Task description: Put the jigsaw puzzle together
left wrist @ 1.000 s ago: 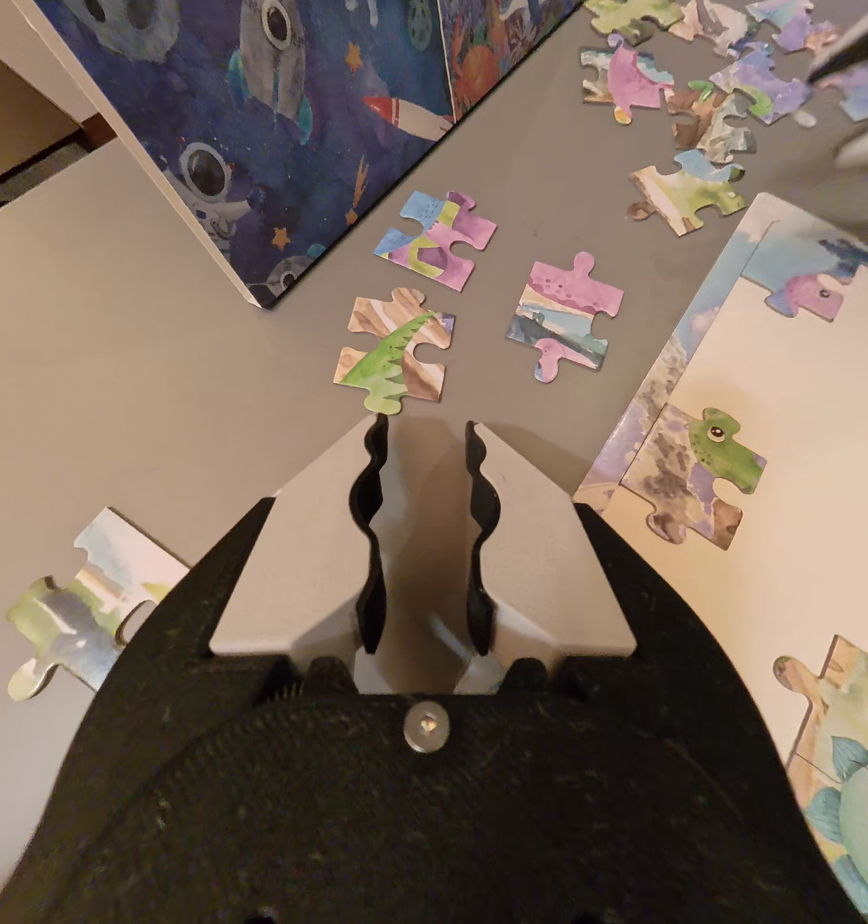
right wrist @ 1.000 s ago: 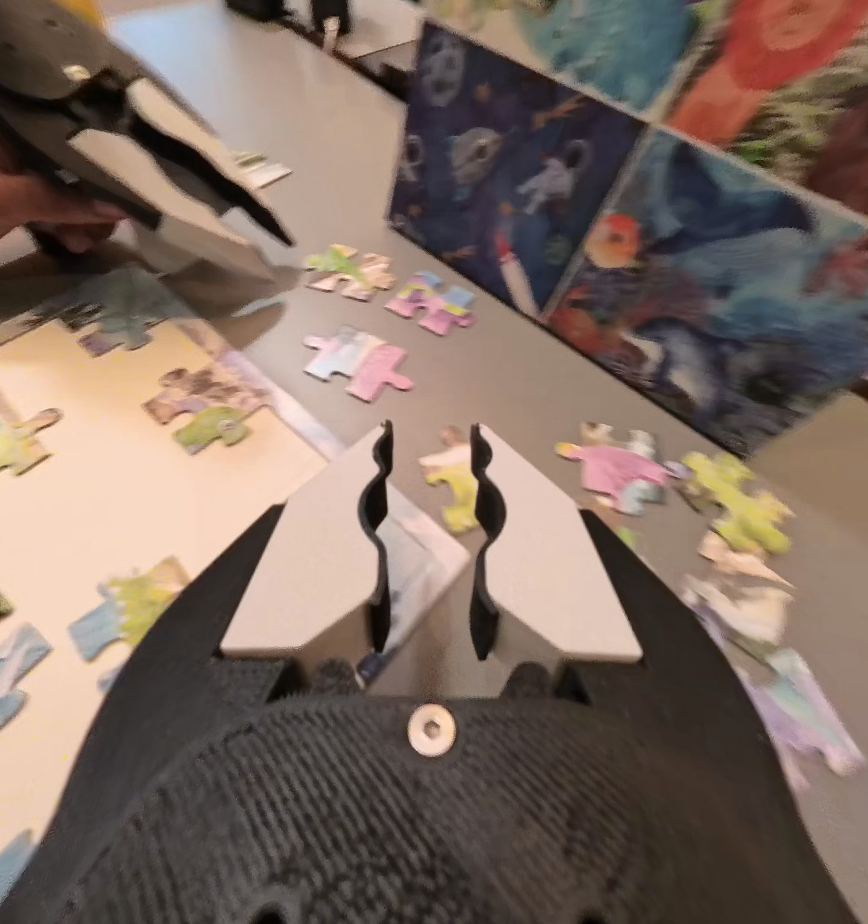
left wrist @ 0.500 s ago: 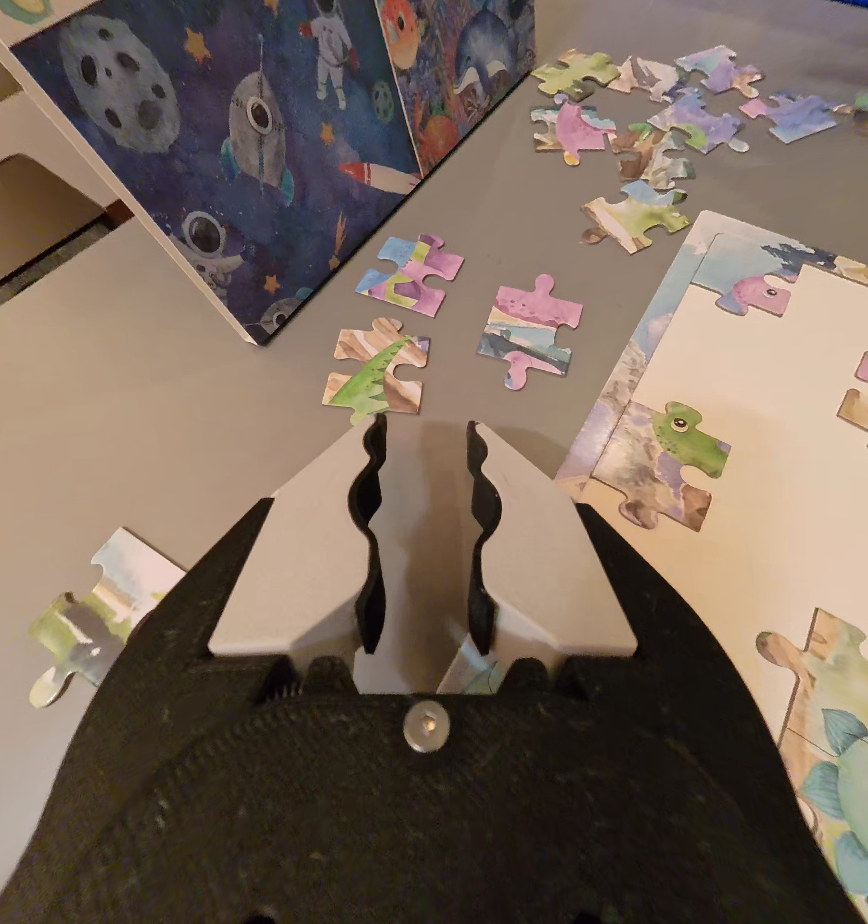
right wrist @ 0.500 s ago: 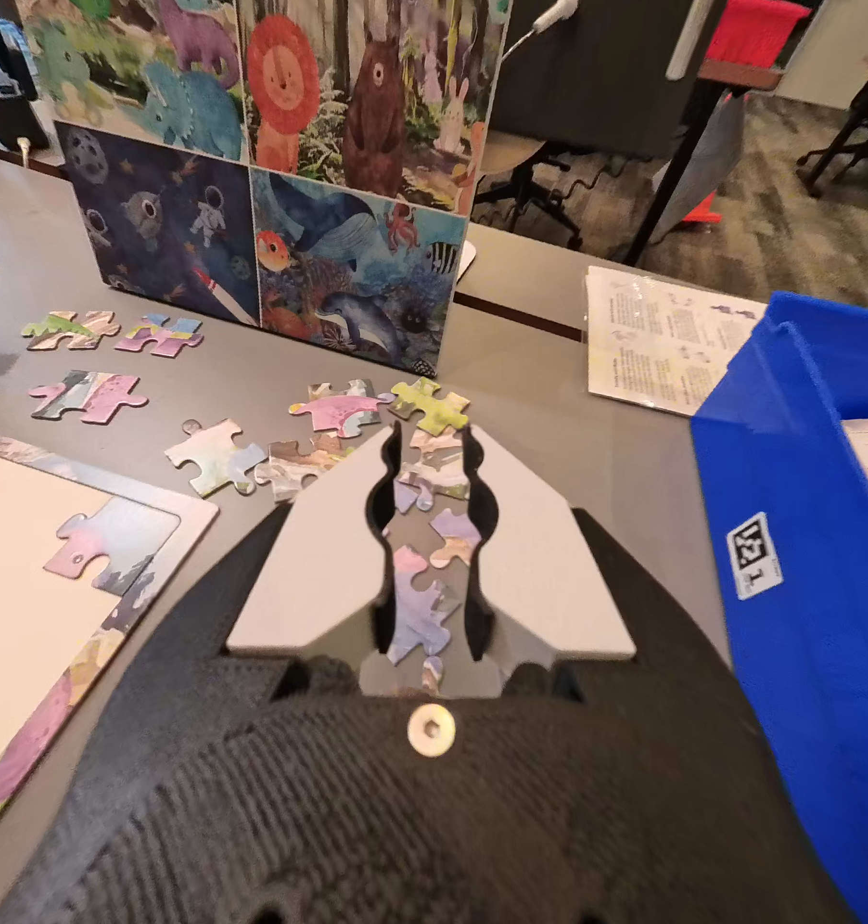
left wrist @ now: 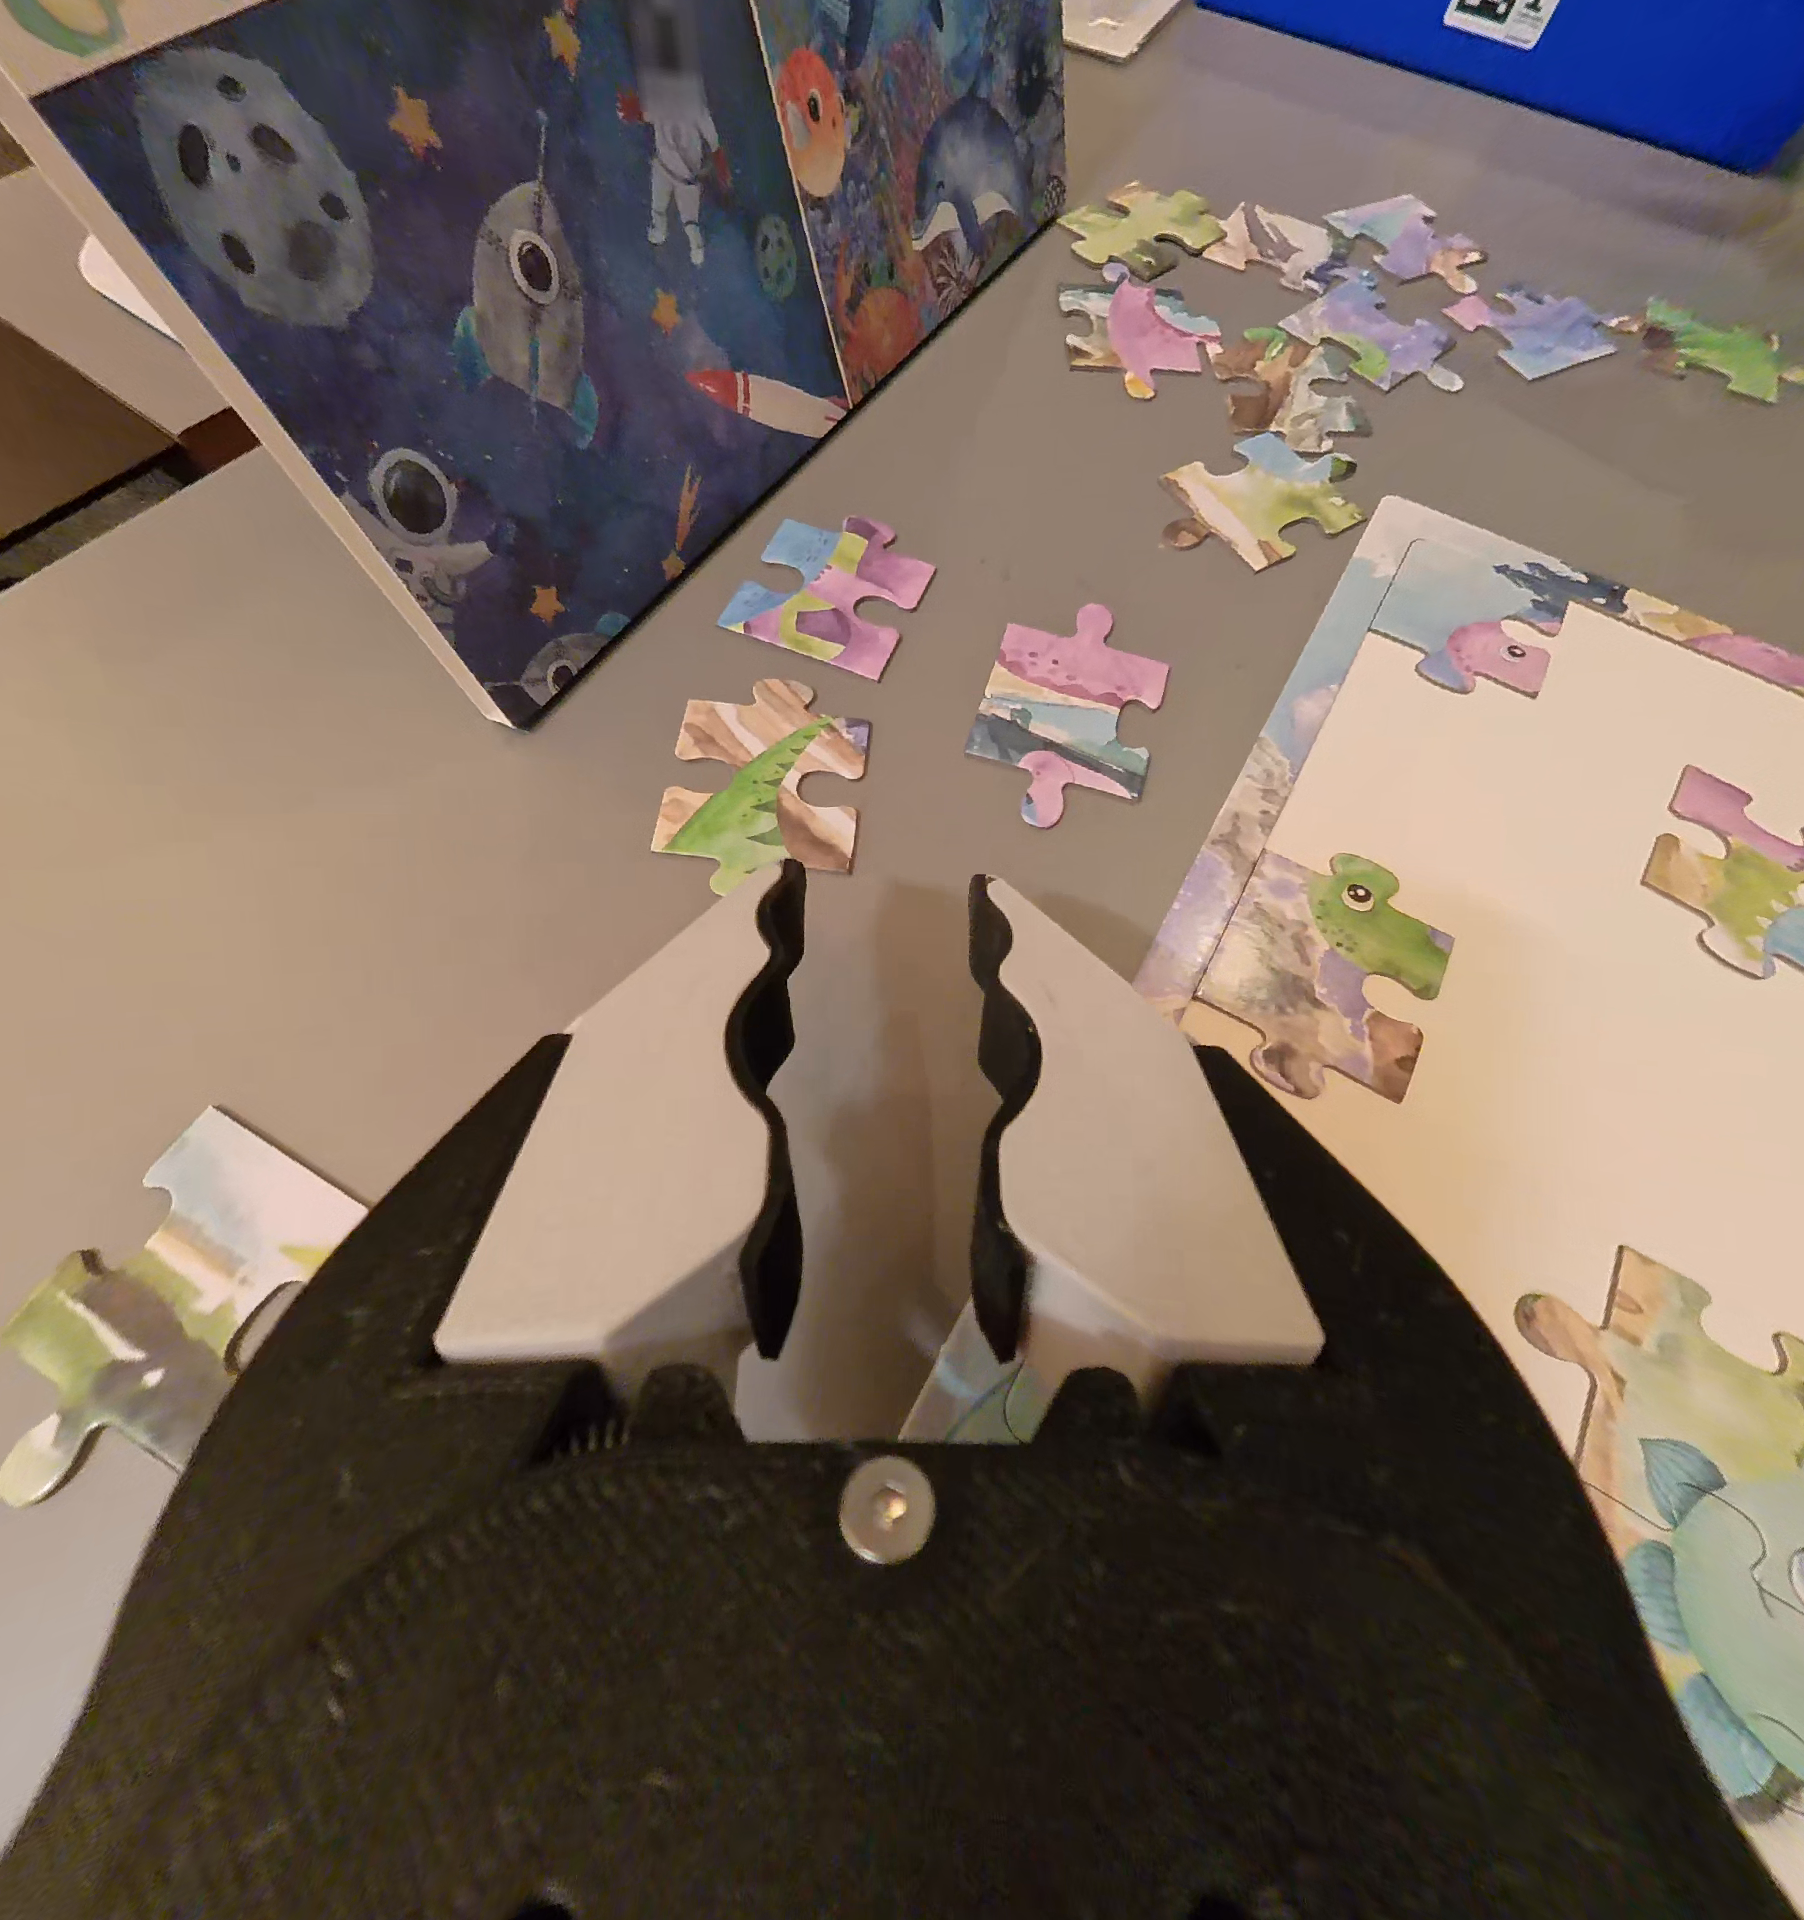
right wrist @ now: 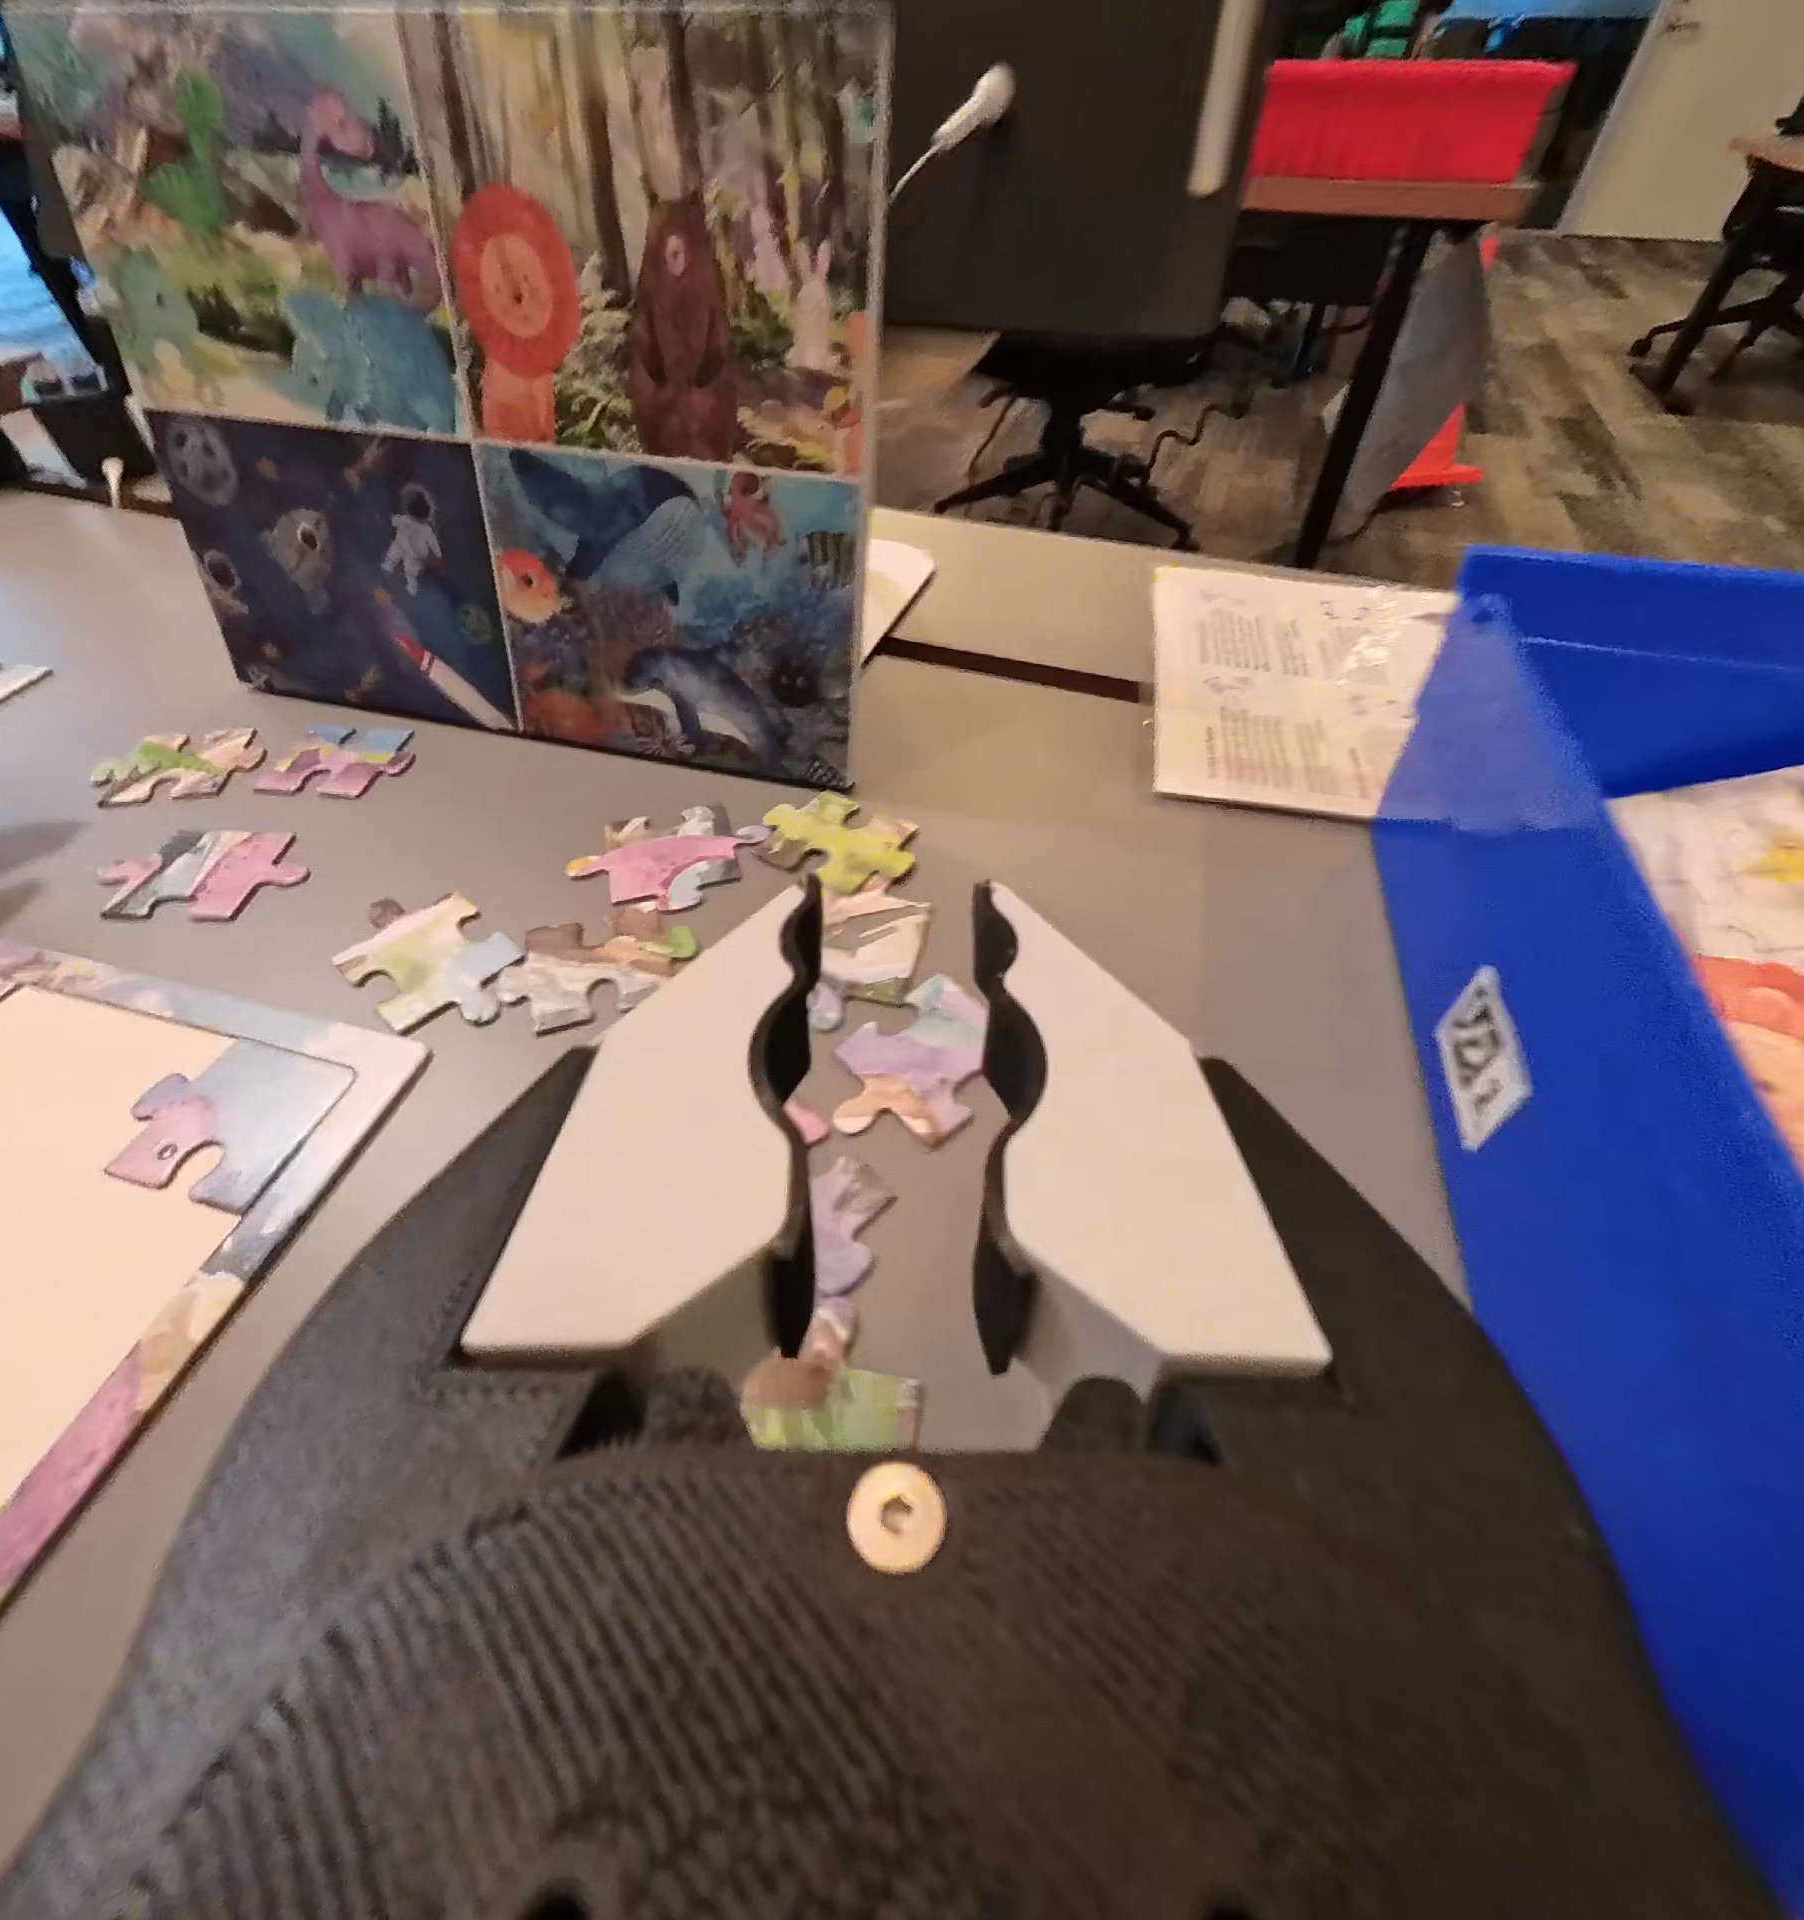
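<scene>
The flat cardboard puzzle tray with a cream inner field and painted border (left wrist: 1282, 727) lies on the grey tabletop (left wrist: 254, 831), mostly unfilled: a green-dinosaur-head piece (left wrist: 1324, 966) sits against its left border and a purple-creature piece (left wrist: 1480, 644) fills its far corner. Loose watercolour pieces lie just left of the tray, nearest a brown piece with a green spiky tail (left wrist: 763, 779), and a scattered heap of pastel pieces (right wrist: 669, 914) lies beyond the tray's far edge. The left hand-held gripper (left wrist: 882, 883) hovers with fingers apart and empty just short of the green-tail piece. The right hand-held gripper (right wrist: 893, 899) is likewise spread and empty above a lilac-and-peach piece (right wrist: 903, 1070) in the heap. Picking well probably means lowering squarely, pinching a piece across its body, not its tabs, and avoiding neighbours. A picture box with space and sea scenes (left wrist: 524, 312) stands far left; a blue plastic bin (right wrist: 1604, 1143) sits right.
</scene>
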Available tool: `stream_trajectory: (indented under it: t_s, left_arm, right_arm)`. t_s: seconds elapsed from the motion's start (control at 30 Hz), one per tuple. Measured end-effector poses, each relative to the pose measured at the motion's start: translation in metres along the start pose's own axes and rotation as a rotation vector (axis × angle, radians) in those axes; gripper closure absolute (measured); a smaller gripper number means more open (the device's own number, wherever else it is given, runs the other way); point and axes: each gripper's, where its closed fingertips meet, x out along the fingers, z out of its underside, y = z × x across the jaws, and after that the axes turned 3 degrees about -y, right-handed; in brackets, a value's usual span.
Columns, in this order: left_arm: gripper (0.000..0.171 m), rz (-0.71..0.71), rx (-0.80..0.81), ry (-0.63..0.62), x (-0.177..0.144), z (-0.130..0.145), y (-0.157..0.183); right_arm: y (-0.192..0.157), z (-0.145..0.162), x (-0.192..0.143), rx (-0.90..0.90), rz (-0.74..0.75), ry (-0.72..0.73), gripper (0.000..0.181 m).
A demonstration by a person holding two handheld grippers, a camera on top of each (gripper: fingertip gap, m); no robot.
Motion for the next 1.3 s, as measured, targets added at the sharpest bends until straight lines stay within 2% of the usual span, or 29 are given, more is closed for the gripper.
stream_trajectory:
  t_s: [0.17,0.3,0.63,1.3]
  left_arm:
    - [0.142,0.012,-0.009,-0.007,0.001,0.001,0.000]
    - [0.142,0.012,-0.002,-0.014,0.002,0.002,0.001]
    - [0.140,0.013,0.009,-0.030,0.003,0.003,0.002]
    - [0.133,0.005,0.013,-0.041,0.005,0.004,0.002]
  right_arm:
    - [-0.035,0.029,0.028,-0.116,-0.053,-0.174,0.150]
    - [-0.043,0.045,0.037,-0.207,-0.031,-0.264,0.146]
    - [-0.009,0.014,0.014,-0.076,0.073,-0.095,0.150]
    - [0.000,0.016,0.009,-0.053,0.091,-0.111,0.148]
